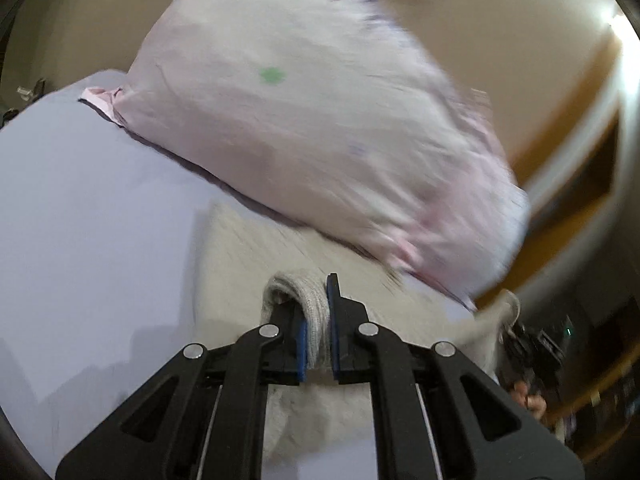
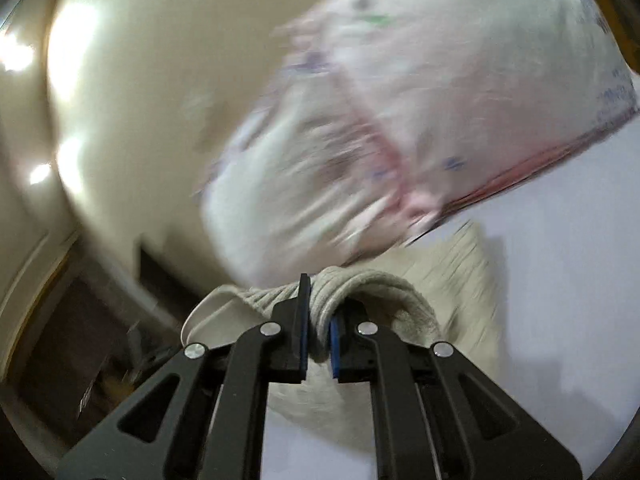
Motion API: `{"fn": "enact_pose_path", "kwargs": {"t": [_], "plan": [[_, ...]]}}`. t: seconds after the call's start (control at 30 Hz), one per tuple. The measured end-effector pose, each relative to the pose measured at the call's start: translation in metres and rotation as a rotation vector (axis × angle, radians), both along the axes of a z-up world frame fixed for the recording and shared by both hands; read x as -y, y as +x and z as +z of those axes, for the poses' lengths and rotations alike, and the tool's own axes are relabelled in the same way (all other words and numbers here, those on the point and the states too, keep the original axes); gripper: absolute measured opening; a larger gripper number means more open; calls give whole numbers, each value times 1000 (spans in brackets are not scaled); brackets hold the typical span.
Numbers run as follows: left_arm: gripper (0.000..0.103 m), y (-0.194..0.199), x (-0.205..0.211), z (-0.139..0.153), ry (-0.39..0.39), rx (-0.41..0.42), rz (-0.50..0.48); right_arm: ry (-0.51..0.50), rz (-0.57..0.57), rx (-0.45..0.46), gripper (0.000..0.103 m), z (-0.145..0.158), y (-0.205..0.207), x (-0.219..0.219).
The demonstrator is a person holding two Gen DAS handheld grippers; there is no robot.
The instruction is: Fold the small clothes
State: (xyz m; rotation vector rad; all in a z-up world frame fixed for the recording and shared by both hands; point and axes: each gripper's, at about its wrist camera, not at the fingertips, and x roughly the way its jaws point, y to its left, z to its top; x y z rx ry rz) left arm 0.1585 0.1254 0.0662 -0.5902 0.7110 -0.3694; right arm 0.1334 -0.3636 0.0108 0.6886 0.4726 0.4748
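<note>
A cream knitted garment [image 1: 248, 252] lies on a pale lilac bed sheet [image 1: 88, 208], lifted at its near edge. My left gripper [image 1: 318, 320] is shut on a bunched fold of that edge, the ribbed cloth pinched between its blue pads. In the right wrist view my right gripper [image 2: 318, 320] is shut on another bunched fold of the same cream garment [image 2: 452, 276], with cloth draped over its right finger. At the far right of the left wrist view the other gripper [image 1: 520, 340] shows, blurred, with cloth hanging from it and a hand [image 1: 530, 398] below.
A large pale pink pillow [image 1: 304, 120] with small printed marks lies just beyond the garment; the same pillow [image 2: 400, 128] fills the right wrist view. Beige wall [image 1: 460, 40] and a wooden frame [image 1: 576, 168] stand behind. Dark furniture [image 2: 80, 340] sits at the left. Both views are motion-blurred.
</note>
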Motion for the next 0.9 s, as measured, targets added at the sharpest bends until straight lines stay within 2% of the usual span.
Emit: {"fn": "enact_pose_path", "kwargs": {"t": [0.13, 0.2, 0.23, 0.27, 0.3, 0.33, 0.37, 0.4, 0.43, 0.5, 0.63, 0.73, 0.77, 0.83, 0.87, 0.9], "plan": [[8, 64, 5, -37, 8, -127, 69, -6, -104, -195, 8, -39, 80, 1], [8, 79, 7, -49, -9, -174, 64, -26, -127, -258, 13, -49, 97, -7], [8, 84, 8, -48, -11, -178, 55, -28, -131, -266, 17, -49, 101, -8], [11, 83, 8, -47, -10, -176, 30, -25, -130, -265, 34, -48, 105, -9], [23, 83, 8, -45, -13, -172, 12, -23, -135, -261, 49, -45, 105, -9], [32, 79, 7, -42, -17, -166, -6, -20, -160, -235, 77, -41, 101, -6], [58, 69, 2, -37, -7, -143, -10, -17, -187, -208, 87, -35, 97, -5], [89, 62, -1, -30, 9, -120, 1, -13, -200, -180, 89, -30, 91, -3], [96, 50, -6, -23, 32, -87, 24, -8, -195, -151, 90, -26, 87, -1], [97, 39, -12, -20, 40, -80, 14, -12, -181, -129, 93, -23, 80, -1], [95, 31, -15, -37, 16, -168, -24, -14, -126, -146, 94, -27, 71, -2], [79, 27, -5, -56, 1, -234, -70, -10, -92, -168, 94, -31, 73, -9], [70, 28, 0, -64, -11, -259, -82, -9, -83, -170, 94, -32, 72, -11], [67, 23, 4, -66, -3, -228, -49, -1, -60, -171, 94, -35, 66, -13], [62, 20, 4, -66, -1, -222, -33, 4, -49, -168, 94, -33, 64, -12], [48, 19, 3, -67, -9, -222, 2, 10, -35, -164, 94, -32, 61, -11]]}}
